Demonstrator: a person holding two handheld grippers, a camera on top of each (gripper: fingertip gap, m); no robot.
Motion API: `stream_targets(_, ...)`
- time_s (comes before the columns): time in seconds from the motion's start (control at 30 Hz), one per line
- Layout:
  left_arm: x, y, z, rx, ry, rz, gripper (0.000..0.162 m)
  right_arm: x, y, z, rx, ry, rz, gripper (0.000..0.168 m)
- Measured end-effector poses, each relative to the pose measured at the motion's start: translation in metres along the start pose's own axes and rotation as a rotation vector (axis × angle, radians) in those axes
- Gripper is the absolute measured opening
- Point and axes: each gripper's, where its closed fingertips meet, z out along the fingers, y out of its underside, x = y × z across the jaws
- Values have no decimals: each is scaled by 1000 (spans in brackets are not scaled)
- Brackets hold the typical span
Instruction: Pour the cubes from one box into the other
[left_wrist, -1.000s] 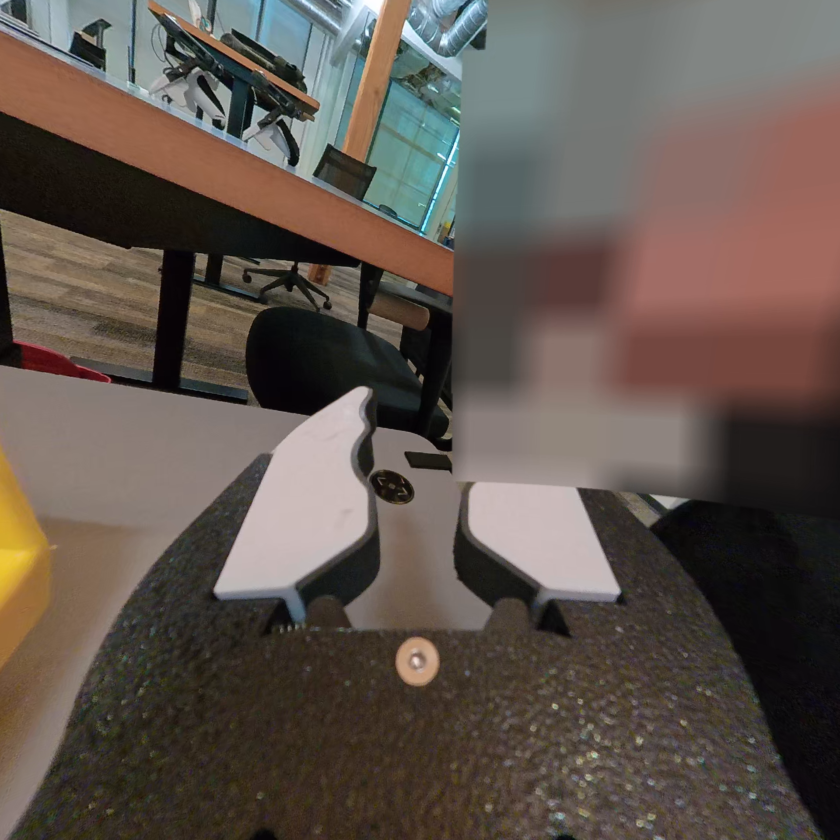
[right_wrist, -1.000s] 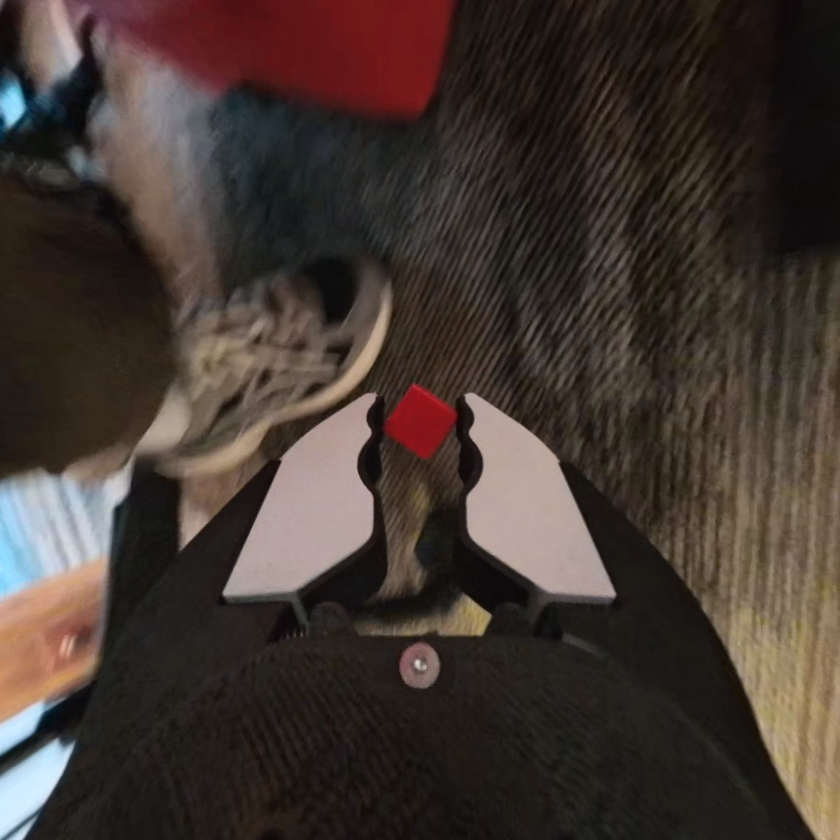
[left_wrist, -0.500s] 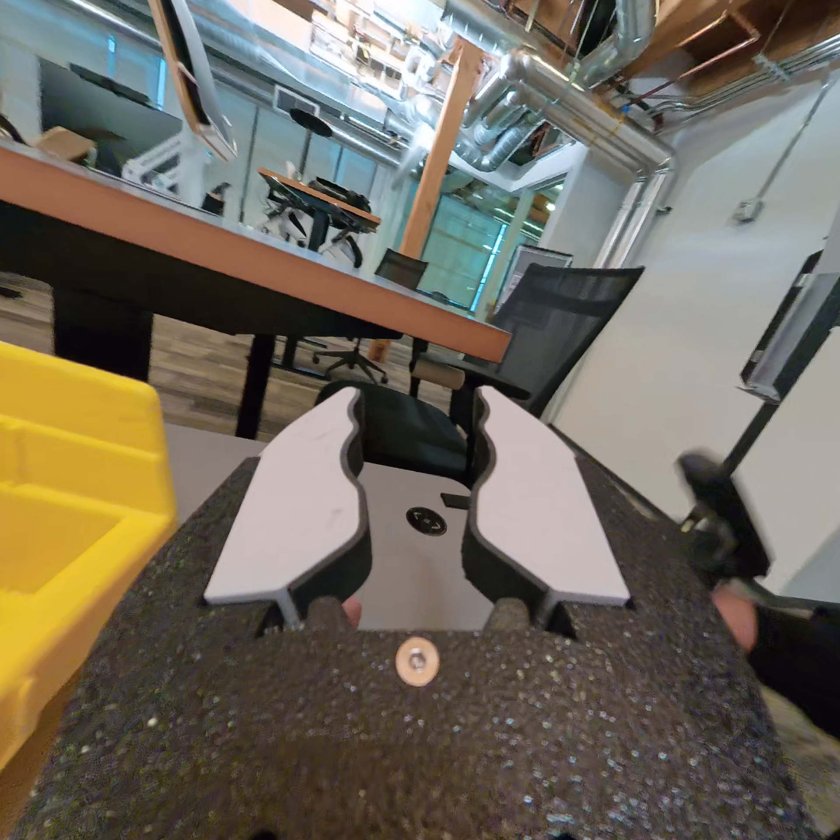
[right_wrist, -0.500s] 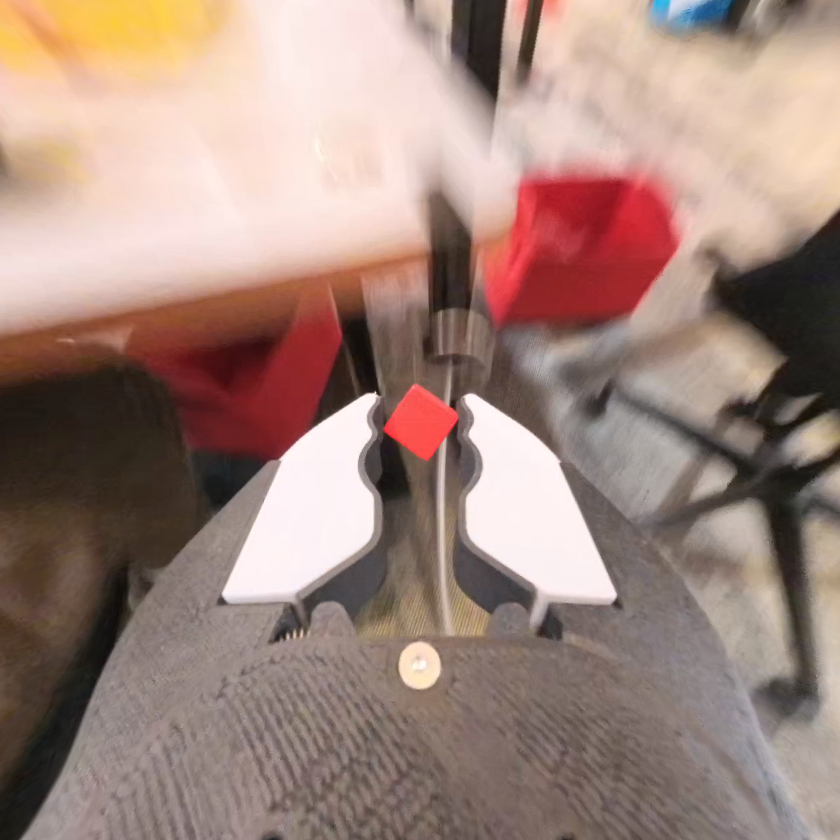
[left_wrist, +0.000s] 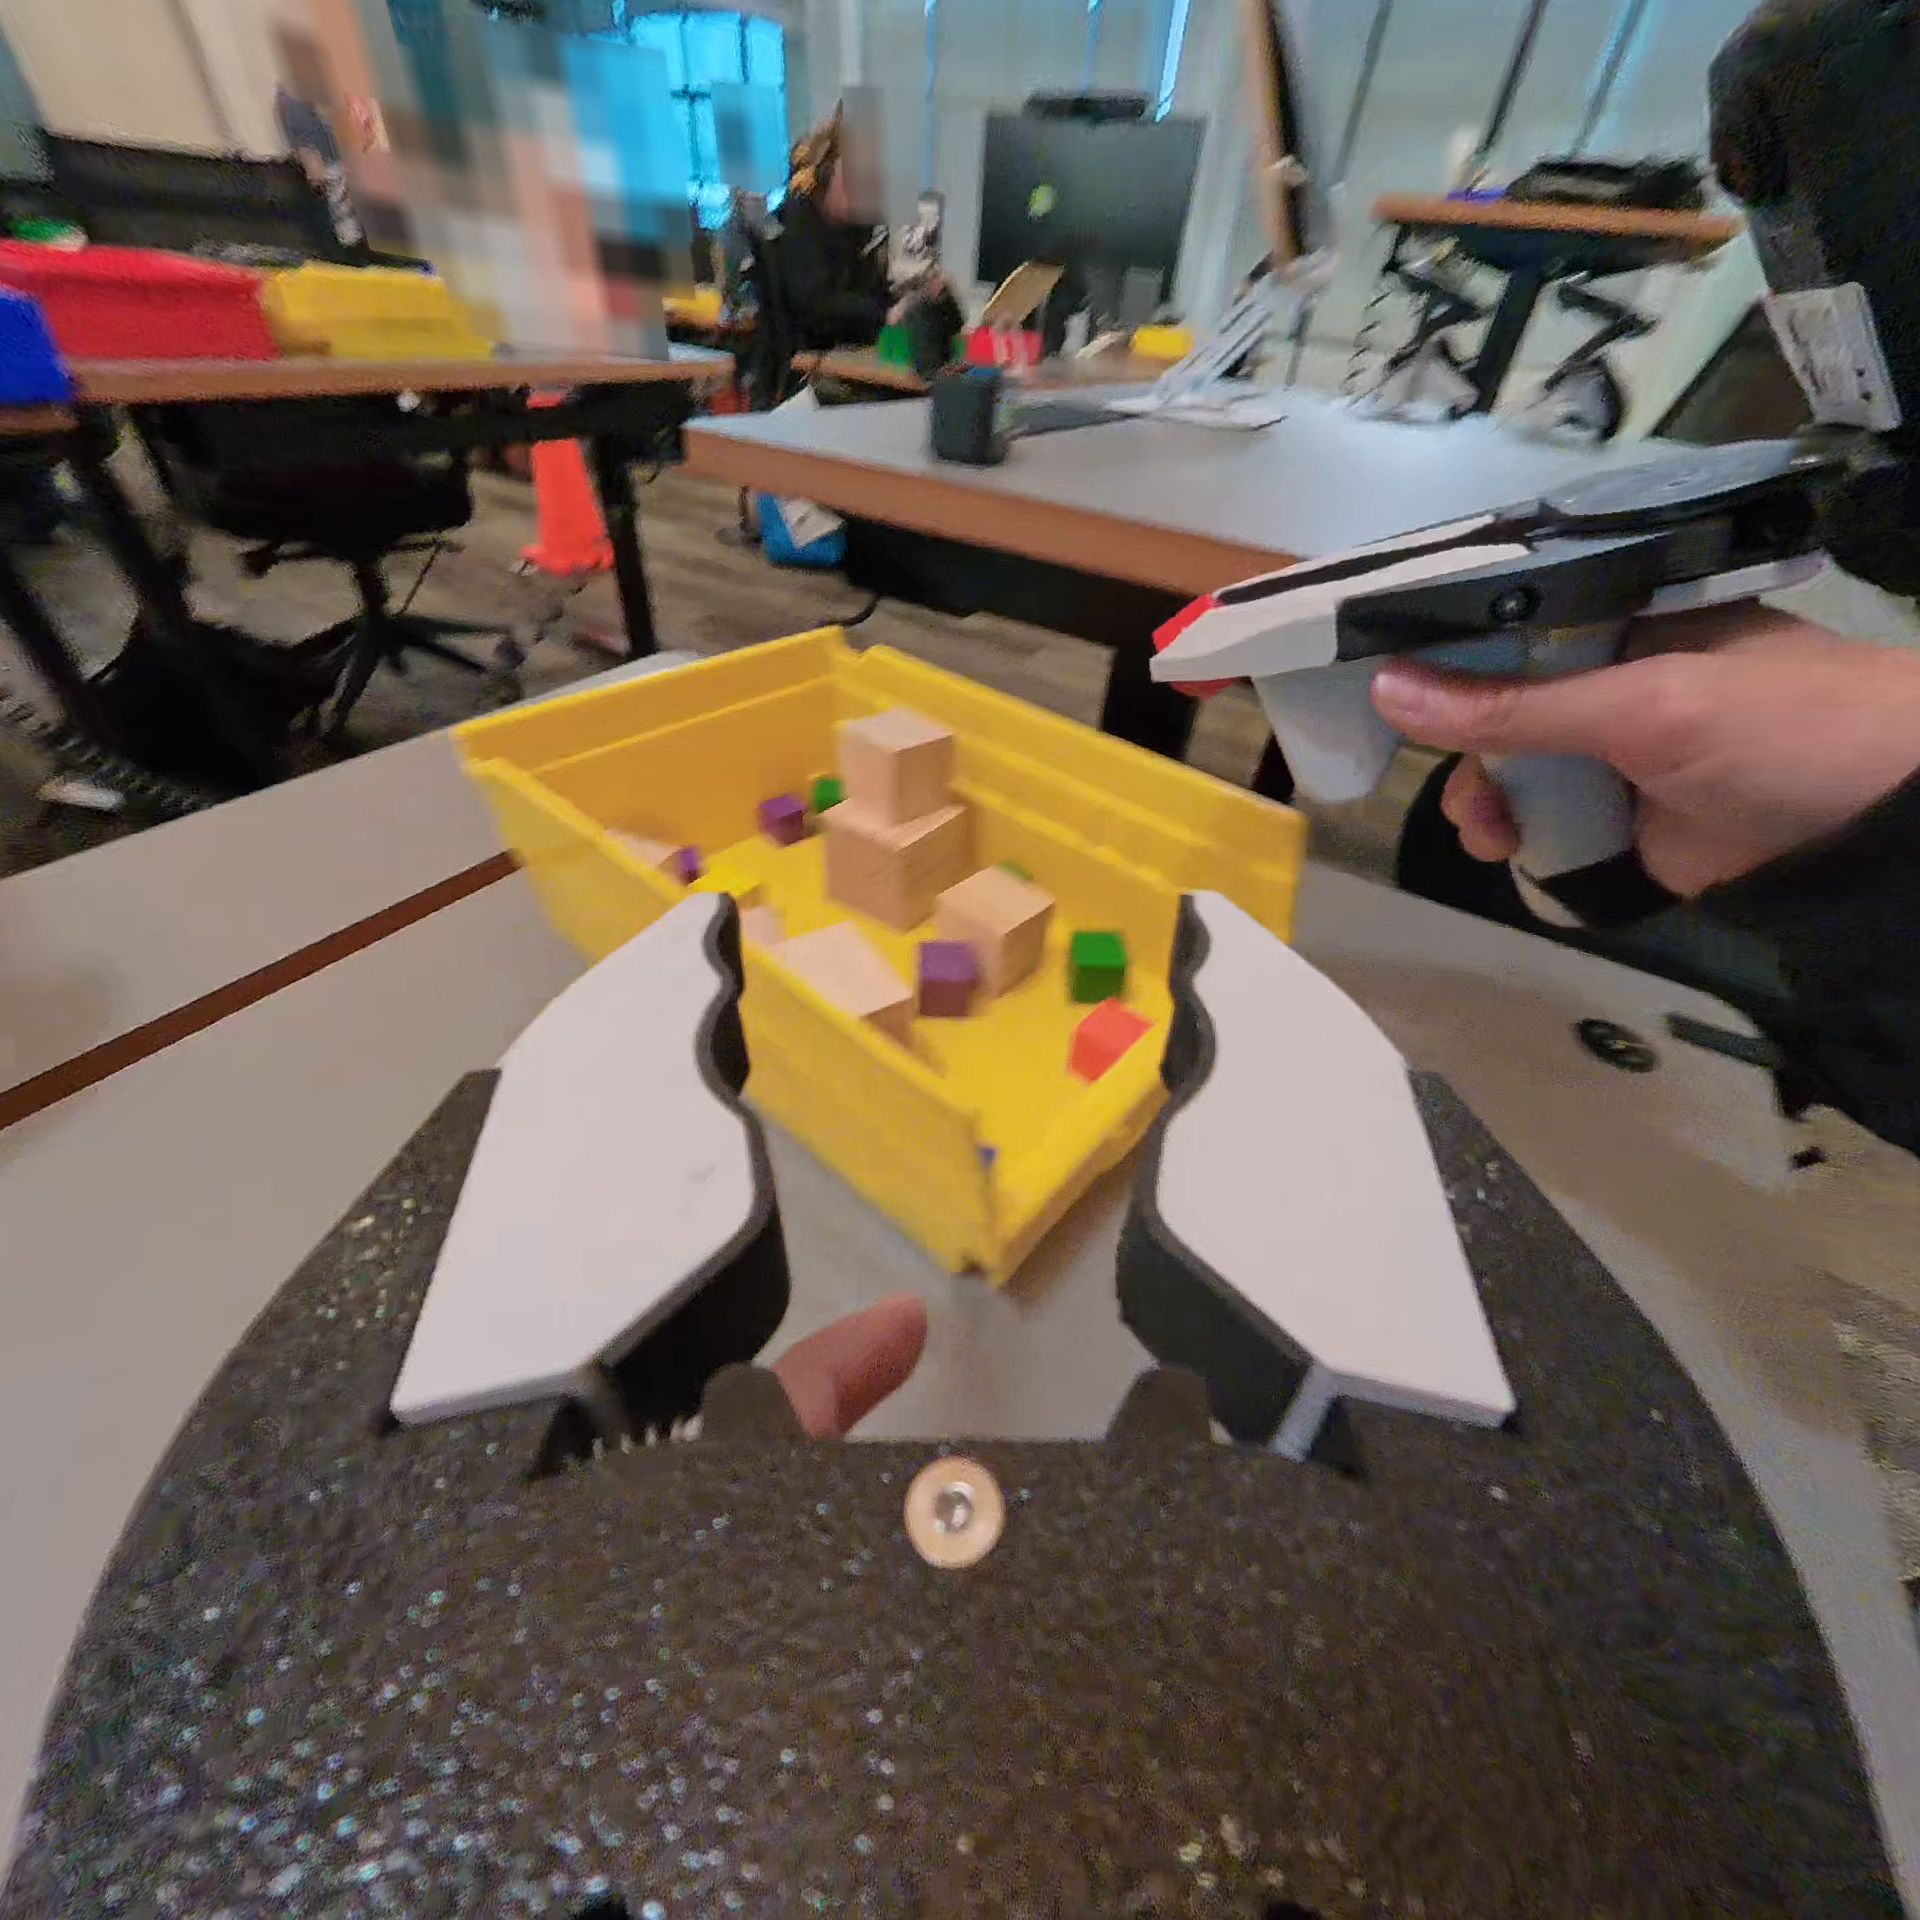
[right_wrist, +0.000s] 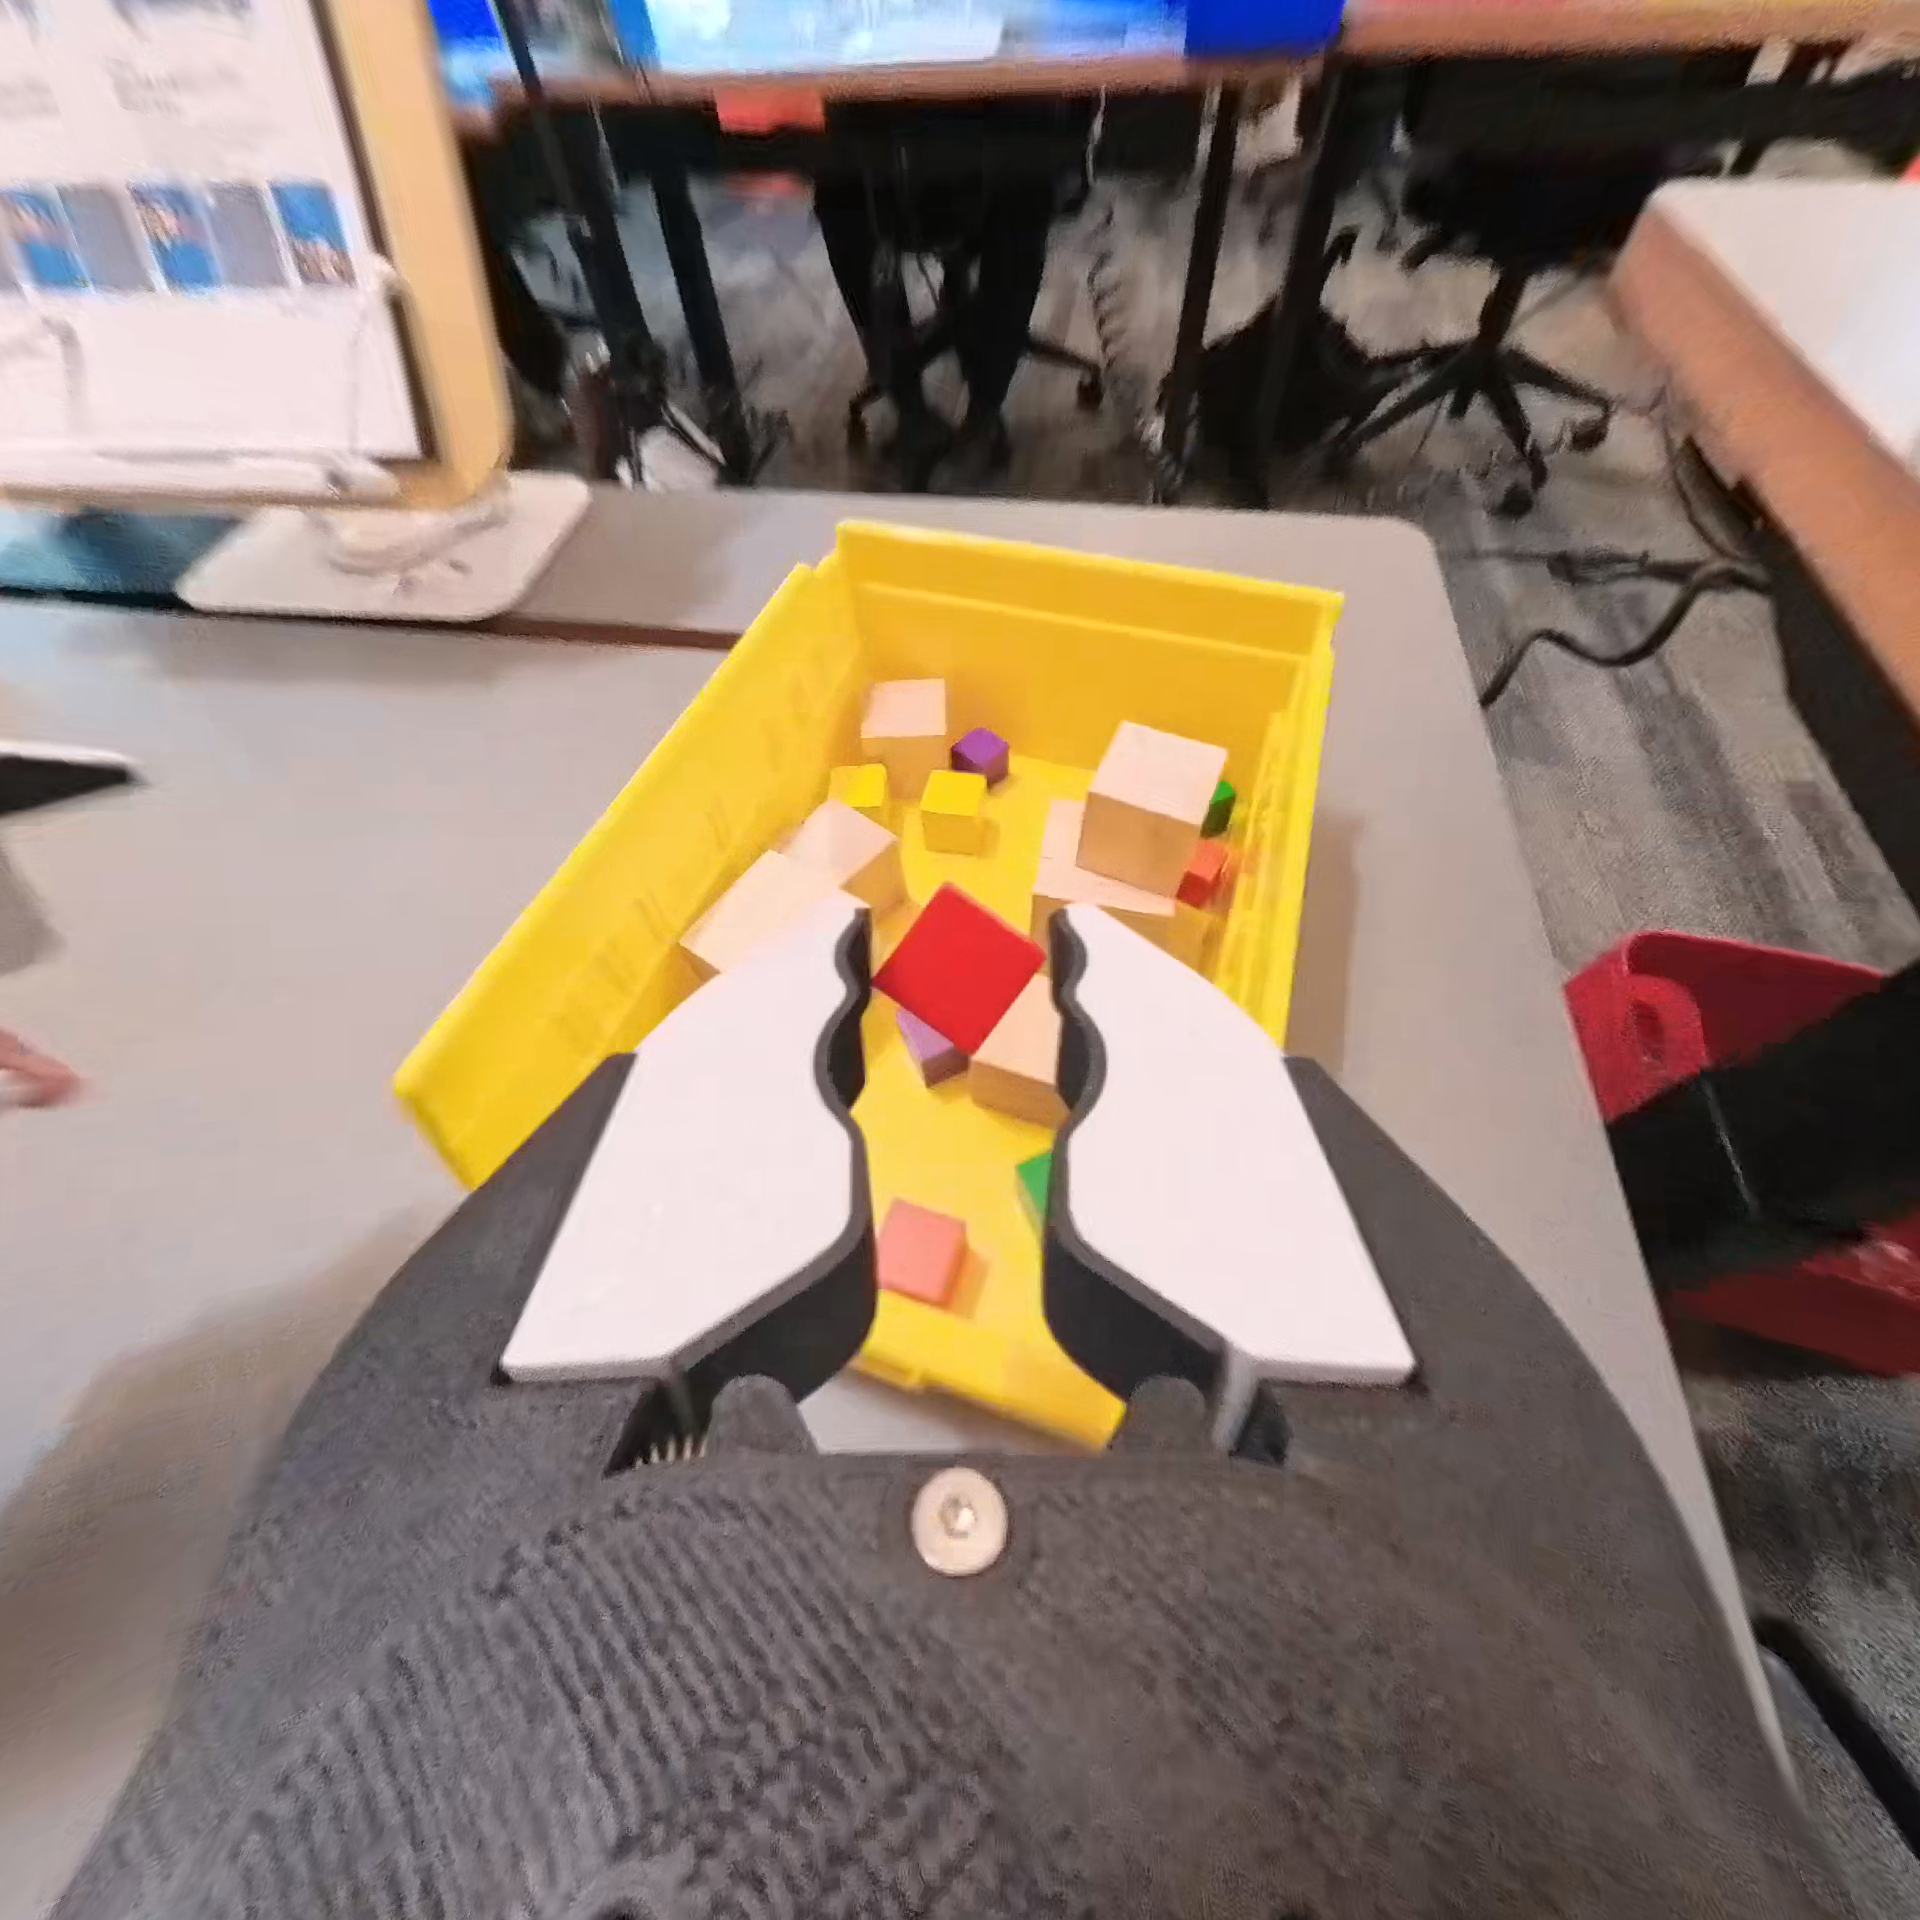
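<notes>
The yellow plastic box (right_wrist: 582, 966) sits on the grey table (right_wrist: 260, 883) near its right edge, with wooden and coloured cubes (right_wrist: 1148, 805) inside; a red plastic bin (right_wrist: 1704, 997) lies on the floor to its right.

Each gripper (left_wrist: 951, 935) has flat pale grey fingers (right_wrist: 707, 1132) with black wavy inner edges. Its speckled black body carries one silver screw (left_wrist: 954, 1510)

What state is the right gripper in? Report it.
Shut on the red cube: the right gripper pinches it between both fingertips, above the yellow box of cubes.
</notes>
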Motion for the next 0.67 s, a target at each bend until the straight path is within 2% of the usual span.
stream_targets(0.03, -13, 1, -4, -18, -19, -7, 80, 3, 5, 14, -45, 17, -5, 59)
stream_targets(0.07, -22, 1, -6, -31, -20, -16, 80, 3, 11, 26, -105, 28, -6, 90)
stream_targets(0.1, -29, 1, -7, -42, -16, -26, 82, 6, 16, 32, -154, 47, -23, 97)
stream_targets(0.2, -44, -1, -4, -63, -24, -15, 96, 19, 11, 28, -135, 131, -34, 95)
stream_targets(0.27, -45, -3, 2, -76, 8, 40, 85, 38, 8, 20, -114, 213, -66, 91)
stream_targets(0.37, -56, 0, 23, -110, -17, 19, 87, 81, 14, 4, -156, 384, -129, 90)
stream_targets(0.4, -63, 5, 32, -153, -42, -4, 94, 88, 22, 5, -195, 394, -132, 89)
stream_targets(0.47, -74, 19, 52, -256, -76, -15, 96, 96, 40, 12, -278, 347, -115, 86)
stream_targets(0.6, -86, 43, 89, -419, -111, -47, 89, 108, 53, 35, -289, 274, 21, 86)
stream_targets(0.67, -85, 50, 102, -471, -84, -107, 81, 102, 58, 48, -314, 192, 90, 76)
